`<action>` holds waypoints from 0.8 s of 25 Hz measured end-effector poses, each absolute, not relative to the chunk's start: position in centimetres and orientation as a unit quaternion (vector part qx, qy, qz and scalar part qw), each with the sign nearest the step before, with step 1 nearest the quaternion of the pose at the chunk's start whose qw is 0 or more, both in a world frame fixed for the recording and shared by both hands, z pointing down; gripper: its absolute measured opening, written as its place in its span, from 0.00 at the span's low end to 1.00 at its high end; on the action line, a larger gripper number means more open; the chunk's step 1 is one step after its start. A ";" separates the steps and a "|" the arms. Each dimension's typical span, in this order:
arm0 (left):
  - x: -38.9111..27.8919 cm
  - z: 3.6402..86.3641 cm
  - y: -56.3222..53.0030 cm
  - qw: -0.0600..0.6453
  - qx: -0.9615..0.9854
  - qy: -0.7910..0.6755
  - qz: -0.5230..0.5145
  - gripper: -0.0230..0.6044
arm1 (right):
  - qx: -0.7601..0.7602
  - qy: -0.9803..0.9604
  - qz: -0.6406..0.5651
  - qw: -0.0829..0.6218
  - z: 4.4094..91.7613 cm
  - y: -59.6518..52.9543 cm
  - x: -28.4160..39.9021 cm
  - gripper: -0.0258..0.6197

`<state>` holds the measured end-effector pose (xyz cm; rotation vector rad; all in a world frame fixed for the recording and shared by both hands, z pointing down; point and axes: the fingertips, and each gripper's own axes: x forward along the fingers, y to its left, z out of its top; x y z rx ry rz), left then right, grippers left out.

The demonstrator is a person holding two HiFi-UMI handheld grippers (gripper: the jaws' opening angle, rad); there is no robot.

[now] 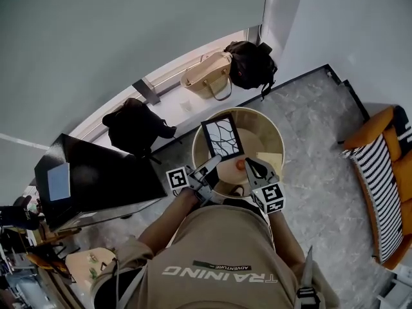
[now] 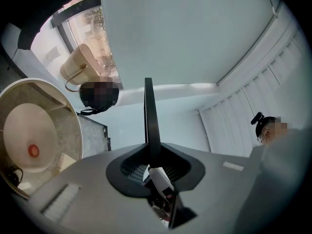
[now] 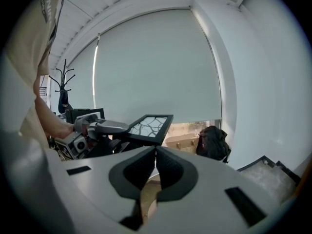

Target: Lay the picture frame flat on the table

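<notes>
Black wood goes all round the picture frame [image 1: 222, 137], and its white picture has dark lines like branches. The left tool [image 1: 211, 166] has the frame by its near edge. Its jaws are pressed tight on that edge, and from the left gripper view the frame looks like a thin dark strip standing up between them. The frame is up in the air over the far left part of the round tan table [image 1: 273, 137]. It is tipped with its picture side up and is not lying on the table.

The right tool [image 3: 156, 155] is just to the right of the left one, over the near side of the table. Its jaws are squeezed together and have nothing in them.

On the table near the tools sits a small red thing [image 1: 239, 165].

Far behind the table, by the window, stand a tan bag [image 1: 207, 76] and a black bag [image 1: 251, 63]. Another black bag [image 1: 135, 126] sits to the left of the table. An orange chair [image 1: 380, 172] with a striped cushion is well off to the right.
</notes>
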<state>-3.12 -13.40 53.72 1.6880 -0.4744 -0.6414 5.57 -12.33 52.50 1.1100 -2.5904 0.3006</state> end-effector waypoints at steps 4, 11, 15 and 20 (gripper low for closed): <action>-2.7 54.4 -14.5 0.590 0.727 -0.216 -0.277 0.15 | 0.369 -0.909 0.113 0.156 53.4 -13.5 6.8 0.05; -2.7 57.0 -15.3 0.601 0.719 -0.229 -0.263 0.15 | 0.347 -0.912 0.133 0.174 55.9 -14.7 6.7 0.05; -3.8 59.1 -15.7 0.611 0.710 -0.235 -0.257 0.15 | 0.344 -0.912 0.138 0.177 57.8 -15.1 5.7 0.05; -6.3 63.7 -15.9 0.634 0.696 -0.232 -0.246 0.15 | 0.344 -0.903 0.161 0.202 62.4 -15.1 3.8 0.05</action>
